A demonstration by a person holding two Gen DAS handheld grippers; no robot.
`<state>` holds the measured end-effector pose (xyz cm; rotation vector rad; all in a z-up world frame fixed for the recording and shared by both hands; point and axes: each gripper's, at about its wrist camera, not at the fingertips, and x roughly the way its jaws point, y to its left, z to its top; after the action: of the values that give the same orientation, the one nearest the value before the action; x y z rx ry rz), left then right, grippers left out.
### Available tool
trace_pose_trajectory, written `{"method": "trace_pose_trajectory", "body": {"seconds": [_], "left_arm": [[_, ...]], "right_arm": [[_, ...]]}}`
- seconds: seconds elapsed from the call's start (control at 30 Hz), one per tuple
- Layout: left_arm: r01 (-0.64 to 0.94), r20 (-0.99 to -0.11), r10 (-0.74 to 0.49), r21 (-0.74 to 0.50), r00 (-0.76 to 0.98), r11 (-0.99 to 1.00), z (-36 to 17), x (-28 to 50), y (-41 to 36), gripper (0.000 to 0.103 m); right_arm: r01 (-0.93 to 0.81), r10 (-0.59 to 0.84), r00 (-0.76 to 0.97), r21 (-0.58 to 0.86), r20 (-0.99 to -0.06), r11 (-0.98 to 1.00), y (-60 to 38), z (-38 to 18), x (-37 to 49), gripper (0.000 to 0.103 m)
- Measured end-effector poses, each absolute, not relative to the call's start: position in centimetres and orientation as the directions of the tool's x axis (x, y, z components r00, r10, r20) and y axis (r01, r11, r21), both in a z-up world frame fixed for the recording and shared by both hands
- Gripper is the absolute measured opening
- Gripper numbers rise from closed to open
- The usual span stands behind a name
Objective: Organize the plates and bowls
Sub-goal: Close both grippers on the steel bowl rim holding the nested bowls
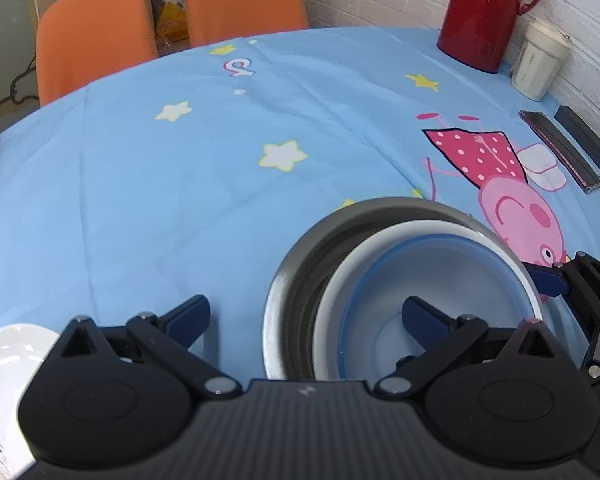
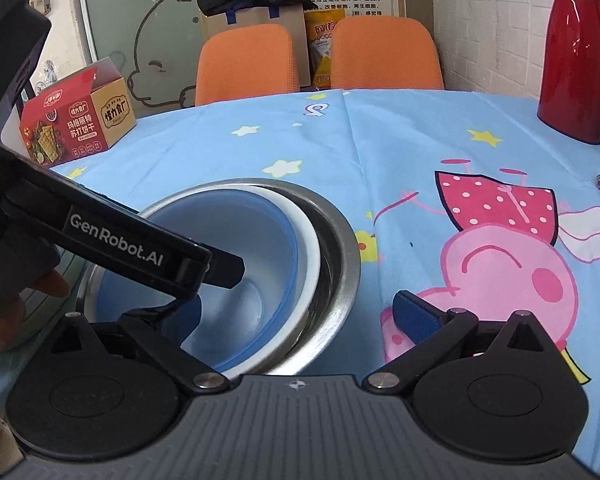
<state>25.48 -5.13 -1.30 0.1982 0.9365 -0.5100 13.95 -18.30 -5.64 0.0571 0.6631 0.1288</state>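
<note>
A blue bowl (image 1: 440, 280) sits tilted inside a white bowl (image 1: 340, 296), both nested in a steel bowl (image 1: 296, 264) on the blue tablecloth. My left gripper (image 1: 304, 314) is open, its right finger inside the blue bowl, its left finger over the cloth. A white bowl (image 1: 4, 364) lies at the lower left. In the right wrist view the steel bowl (image 2: 340, 264), white bowl (image 2: 310, 248) and blue bowl (image 2: 228, 232) show. My right gripper (image 2: 296, 310) is open, its left finger over the blue bowl, its right over the cloth. The left gripper's finger (image 2: 224, 270) reaches into the blue bowl.
A red thermos (image 1: 484, 12) and a white canister (image 1: 540, 64) stand at the back right by the brick wall, with a phone (image 1: 560, 150) and a dark bar (image 1: 586, 140) near them. A cracker box (image 2: 76, 114) stands at the left. Two orange chairs (image 2: 316, 56) stand behind the table.
</note>
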Motion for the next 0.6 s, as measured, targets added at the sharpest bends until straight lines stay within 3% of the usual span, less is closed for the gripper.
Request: {"method": "trace_pose_trajectory", "body": {"seconds": [0.2, 0.27, 0.37, 0.43, 0.57, 0.6], "left_arm": [[0.533, -0.816, -0.362, -0.078, 0.451, 0.842, -1.7, 25.2, -5.2, 0.096], [0.538, -0.813, -0.376, -0.092, 0.446, 0.838, -1.6, 25.1, -5.3, 0.086], [0.546, -0.808, -0.386, -0.097, 0.446, 0.833, -1.3, 24.7, -5.6, 0.075], [0.527, -0.808, -0.379, -0.102, 0.45, 0.844, -1.3, 24.7, -5.8, 0.073], [0.5, -0.816, -0.382, -0.134, 0.434, 0.855, -1.0, 24.9, -6.6, 0.058], [0.499, -0.816, -0.379, -0.132, 0.436, 0.857, -0.8, 24.9, -6.9, 0.058]], "right_arm": [[-0.072, 0.135, 0.777, 0.127, -0.615, 0.989, -18.5, -5.3, 13.7, 0.103], [-0.094, 0.161, 0.782, 0.142, -0.602, 0.986, -18.4, -5.1, 13.0, 0.103], [-0.124, 0.217, 0.777, 0.195, -0.591, 0.973, -18.2, -5.1, 12.7, 0.092], [-0.132, 0.218, 0.778, 0.186, -0.589, 0.974, -18.0, -5.1, 12.9, 0.089], [-0.112, 0.2, 0.776, 0.181, -0.598, 0.977, -17.8, -4.9, 13.2, 0.087], [-0.098, 0.19, 0.775, 0.183, -0.602, 0.978, -17.8, -4.8, 13.2, 0.087]]}}
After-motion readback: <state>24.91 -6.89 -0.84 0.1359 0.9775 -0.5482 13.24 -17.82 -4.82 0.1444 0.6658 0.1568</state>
